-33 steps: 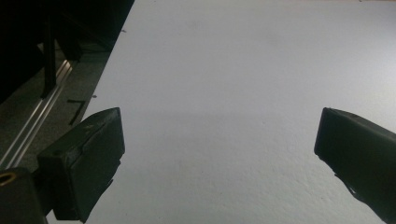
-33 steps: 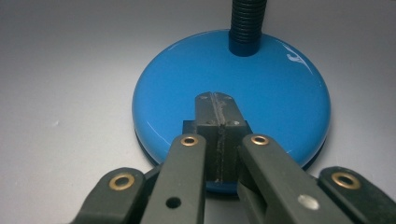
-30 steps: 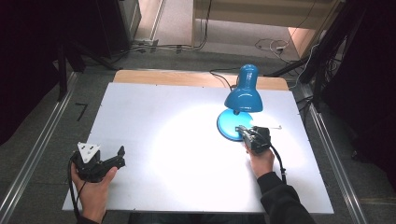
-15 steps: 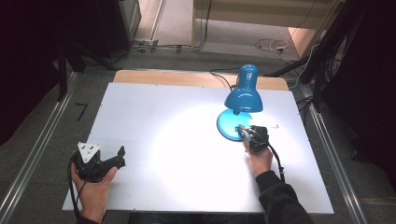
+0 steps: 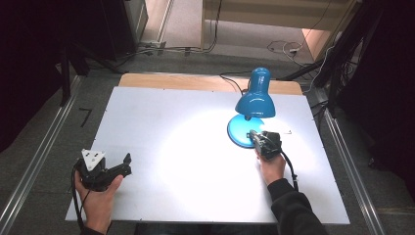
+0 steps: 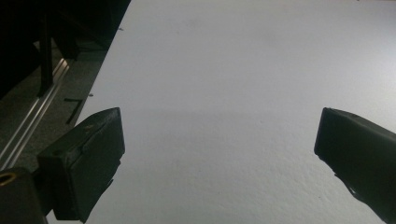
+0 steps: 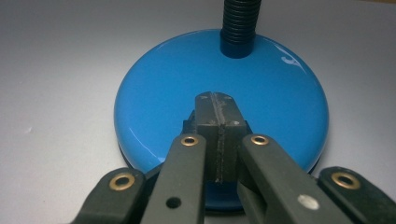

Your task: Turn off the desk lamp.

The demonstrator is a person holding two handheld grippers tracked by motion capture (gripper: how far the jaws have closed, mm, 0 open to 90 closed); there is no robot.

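Note:
A blue desk lamp stands at the back right of the white table [image 5: 161,112]. Its shade [image 5: 255,100] points down and throws a bright pool of light on the table. My right gripper [image 5: 252,133] is shut, jaws pressed flat together with nothing between them. In the right gripper view its tips [image 7: 215,100] rest on the near part of the round blue lamp base [image 7: 154,93], over a small dark part that they mostly hide. The ribbed neck [image 7: 239,23] rises behind. My left gripper [image 5: 128,164] hovers open near the front left corner, over bare table [image 6: 219,93].
A strip of wooden board [image 5: 171,81] shows along the table's back edge, and the lamp's cable [image 5: 230,78] runs off over it. Metal rails [image 5: 44,152] flank the table on the floor. Dark stands and loose cables crowd the back right.

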